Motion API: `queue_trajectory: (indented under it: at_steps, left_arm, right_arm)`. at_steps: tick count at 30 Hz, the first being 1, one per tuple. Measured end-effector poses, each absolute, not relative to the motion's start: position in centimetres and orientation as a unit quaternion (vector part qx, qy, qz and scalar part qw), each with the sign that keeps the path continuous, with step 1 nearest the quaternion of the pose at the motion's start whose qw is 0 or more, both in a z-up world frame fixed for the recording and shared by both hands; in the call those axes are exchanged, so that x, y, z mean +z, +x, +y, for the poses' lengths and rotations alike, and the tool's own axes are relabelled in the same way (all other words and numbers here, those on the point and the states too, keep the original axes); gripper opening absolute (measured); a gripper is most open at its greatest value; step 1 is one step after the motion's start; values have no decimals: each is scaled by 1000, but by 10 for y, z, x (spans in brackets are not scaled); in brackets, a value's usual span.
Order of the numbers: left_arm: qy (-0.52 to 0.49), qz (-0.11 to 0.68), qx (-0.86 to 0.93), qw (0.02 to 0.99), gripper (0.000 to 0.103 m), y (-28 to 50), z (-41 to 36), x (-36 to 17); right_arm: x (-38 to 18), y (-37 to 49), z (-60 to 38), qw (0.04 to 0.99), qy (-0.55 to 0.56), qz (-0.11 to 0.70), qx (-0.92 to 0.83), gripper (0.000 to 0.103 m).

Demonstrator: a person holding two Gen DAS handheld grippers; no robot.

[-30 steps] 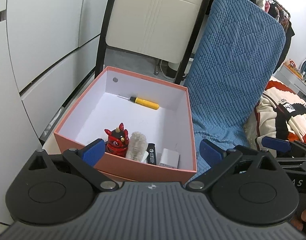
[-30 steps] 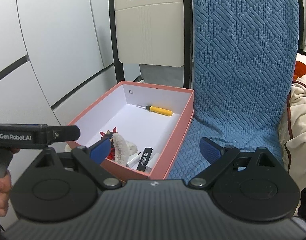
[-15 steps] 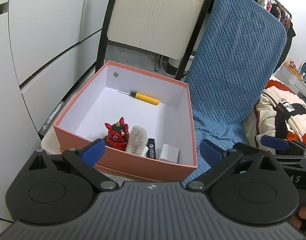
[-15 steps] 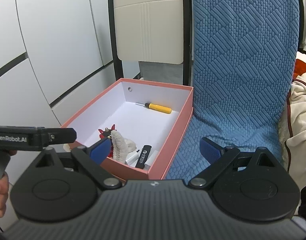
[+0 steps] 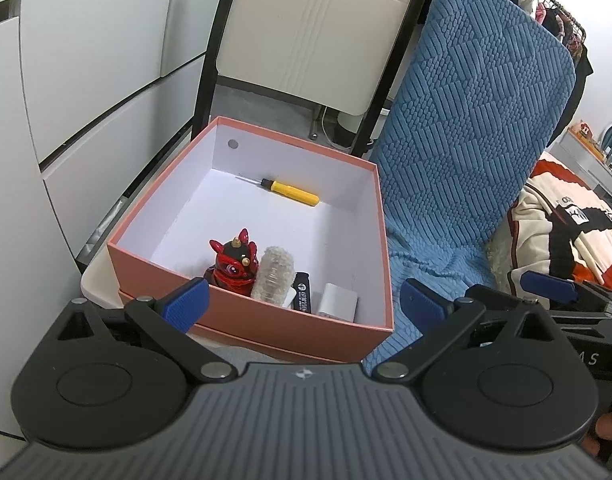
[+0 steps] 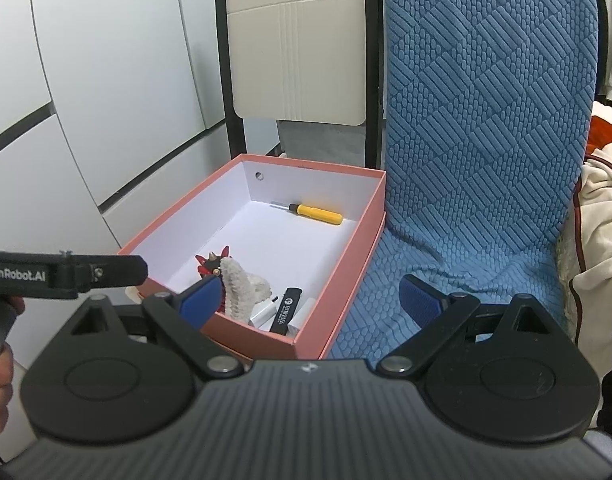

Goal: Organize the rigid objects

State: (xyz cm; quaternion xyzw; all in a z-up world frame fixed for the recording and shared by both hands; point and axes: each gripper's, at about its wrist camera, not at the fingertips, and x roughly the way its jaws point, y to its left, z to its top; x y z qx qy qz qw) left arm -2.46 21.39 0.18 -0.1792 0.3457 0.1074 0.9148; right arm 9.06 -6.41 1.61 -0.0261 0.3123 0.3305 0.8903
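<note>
A pink box [image 5: 250,312] with a white inside holds a yellow-handled screwdriver [image 5: 291,193] at the back, and a red horned figurine [image 5: 233,267], a fuzzy white roll [image 5: 272,275], a black stick [image 5: 303,298] and a white charger [image 5: 338,301] at the front. The box [image 6: 346,256] shows in the right wrist view too, with the screwdriver [image 6: 316,213]. My left gripper [image 5: 302,308] is open and empty, held back above the box's front wall. My right gripper [image 6: 310,300] is open and empty, over the box's front right corner.
A blue quilted seat cover [image 5: 466,152] lies right of the box. A folded beige chair [image 5: 306,32] leans behind it. White cabinet doors [image 5: 86,60] stand on the left. Clothes [image 5: 566,224] lie at the right. The other gripper's body [image 6: 66,274] reaches in at left.
Both grippers have risen and pulled back a little, so the box sits lower and farther in both views. Both jaws stay open. Nothing in the box moved.
</note>
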Motion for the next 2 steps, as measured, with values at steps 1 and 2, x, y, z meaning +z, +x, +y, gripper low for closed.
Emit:
queue_trajectory:
  at_steps: [1, 2]
  left_arm:
    - [-181, 346, 106, 915, 103, -24, 214, 2]
    - [-181, 346, 104, 915, 103, -24, 214, 2]
  right_arm:
    - [16, 91, -64, 890, -26, 312, 330, 97]
    - [16, 91, -64, 890, -26, 312, 330, 97]
